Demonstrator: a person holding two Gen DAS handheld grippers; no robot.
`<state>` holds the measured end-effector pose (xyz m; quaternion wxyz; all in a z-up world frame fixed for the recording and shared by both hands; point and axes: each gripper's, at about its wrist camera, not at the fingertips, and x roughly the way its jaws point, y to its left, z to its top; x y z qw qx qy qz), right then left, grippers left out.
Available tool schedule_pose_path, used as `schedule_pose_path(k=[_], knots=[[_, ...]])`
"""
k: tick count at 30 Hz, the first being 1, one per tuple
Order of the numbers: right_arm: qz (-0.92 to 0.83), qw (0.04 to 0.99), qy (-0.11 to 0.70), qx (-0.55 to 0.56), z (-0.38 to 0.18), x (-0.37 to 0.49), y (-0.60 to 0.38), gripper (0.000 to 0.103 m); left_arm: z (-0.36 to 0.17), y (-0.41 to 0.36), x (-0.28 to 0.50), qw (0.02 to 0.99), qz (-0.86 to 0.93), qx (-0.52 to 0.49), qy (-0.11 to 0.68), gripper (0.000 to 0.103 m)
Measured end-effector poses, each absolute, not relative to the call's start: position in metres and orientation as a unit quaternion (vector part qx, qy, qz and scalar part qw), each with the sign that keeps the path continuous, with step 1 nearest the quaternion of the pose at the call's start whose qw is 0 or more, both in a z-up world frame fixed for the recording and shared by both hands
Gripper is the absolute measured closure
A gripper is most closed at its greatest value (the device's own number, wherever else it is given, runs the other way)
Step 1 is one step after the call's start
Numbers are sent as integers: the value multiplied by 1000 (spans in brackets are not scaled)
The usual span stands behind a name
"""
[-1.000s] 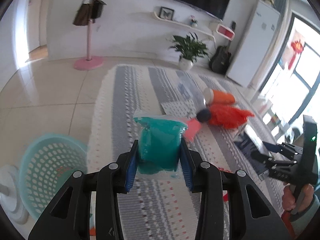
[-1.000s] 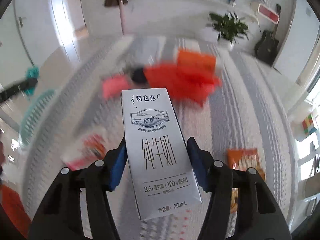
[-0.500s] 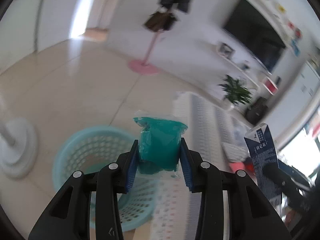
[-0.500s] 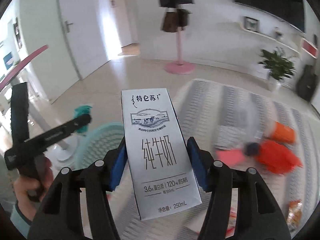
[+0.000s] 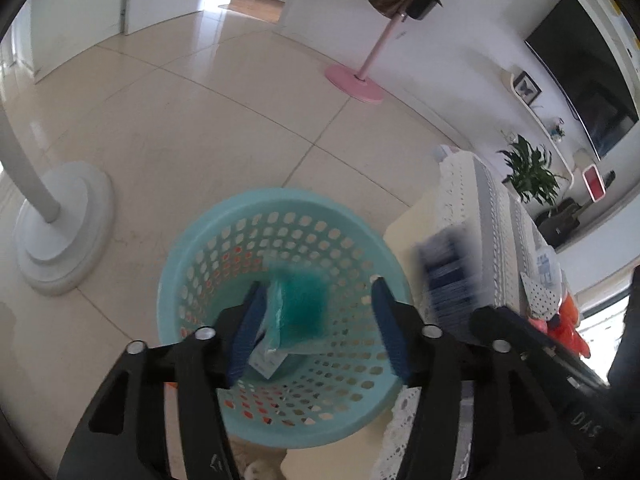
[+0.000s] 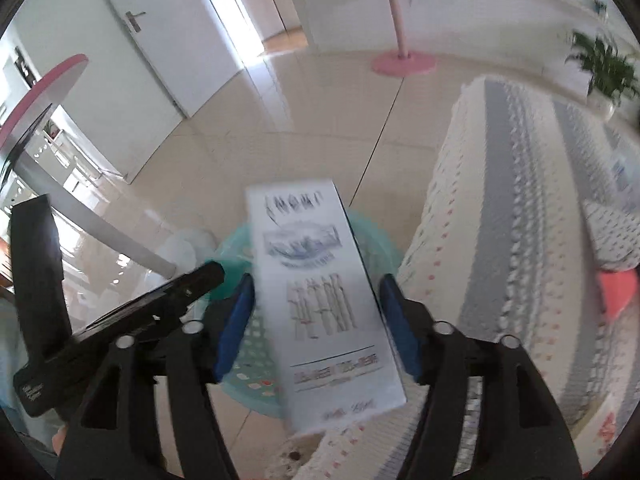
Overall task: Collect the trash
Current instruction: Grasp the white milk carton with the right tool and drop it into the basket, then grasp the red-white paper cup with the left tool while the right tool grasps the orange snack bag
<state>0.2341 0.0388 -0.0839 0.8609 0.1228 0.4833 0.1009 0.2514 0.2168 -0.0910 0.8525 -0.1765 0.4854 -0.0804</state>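
Half a second ago both grippers pinched their loads; now the left gripper point(image 5: 316, 320) is spread, its blurred teal packet point(image 5: 298, 310) loose over the light-blue basket point(image 5: 200, 248). The right gripper point(image 6: 316, 320) is spread too, the white milk carton point(image 6: 320, 292) blurred between its fingers above the basket's rim.

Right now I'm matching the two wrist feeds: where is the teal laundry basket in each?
Left wrist: the teal basket fills the lower centre, under the open left gripper.
Right wrist: basket at centre, mostly hidden behind the milk carton.
Shared landmark: the pink stand base.
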Motion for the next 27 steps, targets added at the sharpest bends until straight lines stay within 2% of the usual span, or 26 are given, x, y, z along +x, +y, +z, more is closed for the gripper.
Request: schedule_pose_path(k=[7,14,22,27], knots=[[106,858,488,119,-93,225,40,41,-87,216,250,855,-80,-187,478,48],[94,873,463,118,-71,196,12,41,-66,197,239,866,-110,-178,454,49],[44,908,405,96,-17,147,-40,41,-23,119,208,887,-183,-117,407,49],[5,920,379,102,8,103,-96,41,-15,55,172,875,-243,-81,412,47]])
